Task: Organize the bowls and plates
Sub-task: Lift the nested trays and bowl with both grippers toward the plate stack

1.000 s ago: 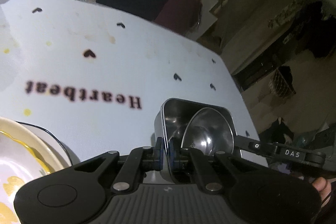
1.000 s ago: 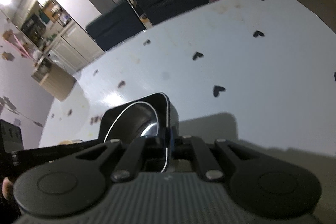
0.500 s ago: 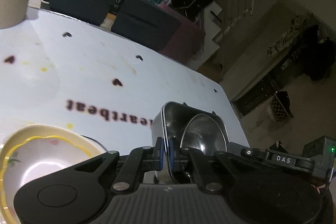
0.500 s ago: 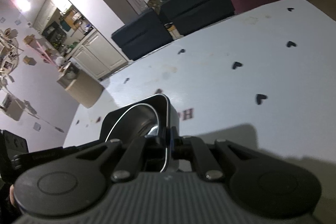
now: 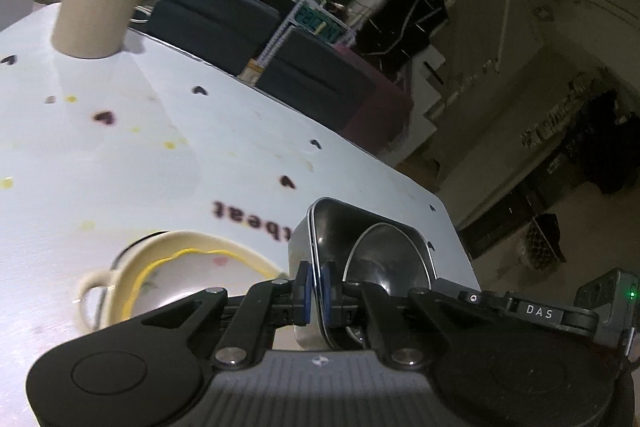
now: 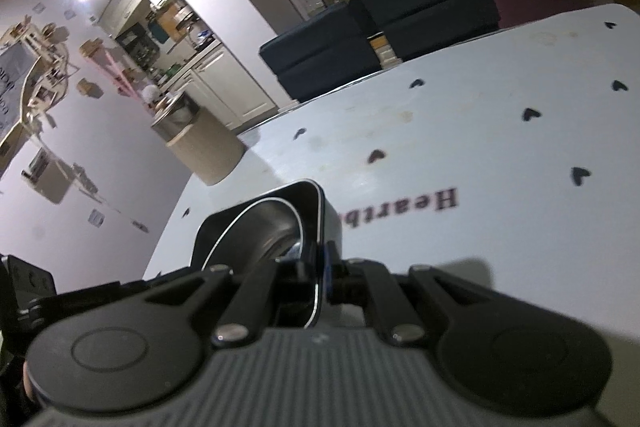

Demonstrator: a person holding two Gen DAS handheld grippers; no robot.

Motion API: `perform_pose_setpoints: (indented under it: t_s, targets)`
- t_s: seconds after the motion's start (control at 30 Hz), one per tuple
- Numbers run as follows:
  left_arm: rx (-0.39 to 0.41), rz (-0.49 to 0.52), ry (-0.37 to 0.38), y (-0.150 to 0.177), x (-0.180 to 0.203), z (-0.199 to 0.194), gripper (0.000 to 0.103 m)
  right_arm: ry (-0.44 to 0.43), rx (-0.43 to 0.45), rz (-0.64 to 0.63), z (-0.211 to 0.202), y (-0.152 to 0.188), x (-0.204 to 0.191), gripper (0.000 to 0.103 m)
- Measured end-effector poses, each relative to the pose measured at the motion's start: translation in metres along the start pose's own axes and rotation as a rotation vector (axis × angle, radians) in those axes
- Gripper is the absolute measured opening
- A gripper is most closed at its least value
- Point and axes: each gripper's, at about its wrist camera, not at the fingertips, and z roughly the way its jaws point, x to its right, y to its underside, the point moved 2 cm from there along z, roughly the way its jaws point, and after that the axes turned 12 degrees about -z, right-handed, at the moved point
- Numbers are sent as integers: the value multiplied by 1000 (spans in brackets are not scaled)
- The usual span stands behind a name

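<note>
A square steel container (image 5: 332,227) with a round steel bowl (image 5: 384,263) inside hangs above the white table (image 5: 160,155), held from both sides. My left gripper (image 5: 316,287) is shut on its left wall, blue pads pressing the thin rim. My right gripper (image 6: 320,275) is shut on the opposite wall of the container (image 6: 280,219); it also shows as a black bar marked DAS (image 5: 536,311) in the left wrist view. A cream dish with a yellow wavy line (image 5: 188,275) and a handle sits on the table just left of the container.
A beige canister with a steel lid (image 5: 100,7) stands at the far left of the table, also seen as the canister (image 6: 200,151) in the right wrist view. The table's edge (image 5: 448,203) runs close on the right. Dark sofas (image 6: 380,39) lie beyond.
Both grippers have carried the steel container leftward and slightly up over the table. The cream dish has drawn in beside it, and the canister and the printed word have come into view.
</note>
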Motion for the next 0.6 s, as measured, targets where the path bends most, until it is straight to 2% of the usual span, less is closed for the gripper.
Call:
perform_pose_setpoints:
  t_s: [0.17, 0.6]
  targets:
    - [30, -27, -17, 0, -17, -17, 6, 11, -26, -21, 23, 4, -23, 6]
    - [71, -89, -64, 0, -46, -37, 5, 31, -77, -35, 36, 22, -47, 6]
